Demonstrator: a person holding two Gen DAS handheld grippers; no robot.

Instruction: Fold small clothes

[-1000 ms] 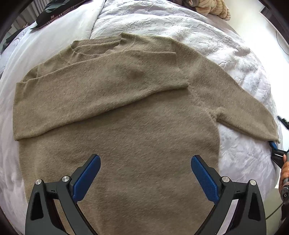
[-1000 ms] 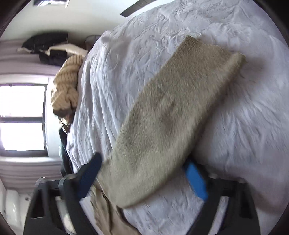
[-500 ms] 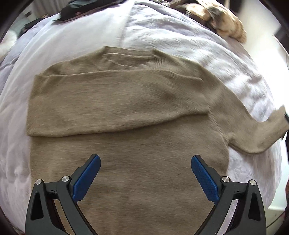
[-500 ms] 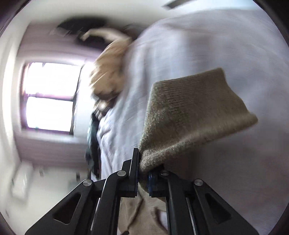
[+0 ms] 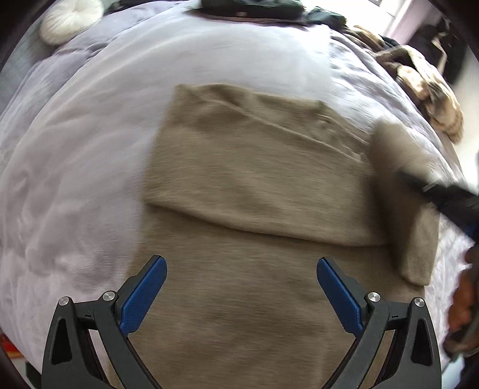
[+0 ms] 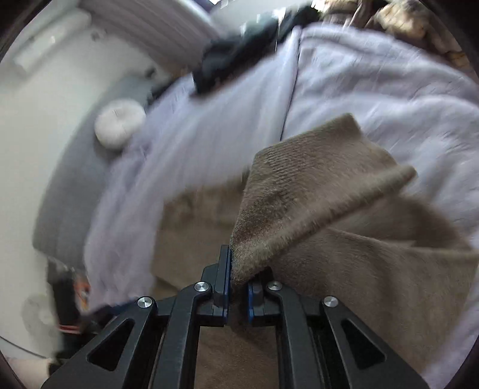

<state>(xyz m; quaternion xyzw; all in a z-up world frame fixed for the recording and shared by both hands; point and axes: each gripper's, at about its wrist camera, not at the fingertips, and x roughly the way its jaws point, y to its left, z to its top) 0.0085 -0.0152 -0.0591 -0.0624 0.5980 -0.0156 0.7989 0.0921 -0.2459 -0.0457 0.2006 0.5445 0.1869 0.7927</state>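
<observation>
A tan knit sweater (image 5: pixel 239 209) lies flat on the white bed cover (image 5: pixel 74 149), its left sleeve folded across the chest. My left gripper (image 5: pixel 241 263) hovers open above the sweater's lower body, nothing between its blue pads. My right gripper (image 6: pixel 238 269) is shut on the cuff of the right sleeve (image 6: pixel 314 185), which it holds lifted over the sweater body (image 6: pixel 359 269). In the left wrist view the raised sleeve (image 5: pixel 398 185) stands at the sweater's right side, with the right gripper (image 5: pixel 443 194) a blurred black shape beside it.
A round white cushion (image 5: pixel 70 19) rests at the bed's far left corner. Dark clothes (image 5: pixel 254 9) lie along the far edge, and a tan striped heap (image 5: pixel 428 86) sits at the far right. A person's hand (image 5: pixel 464 299) shows at the right border.
My right gripper closed on the right sleeve's cuff, lifted it off the bed and swung it in over the sweater. My left gripper stayed open while its view slid sideways.
</observation>
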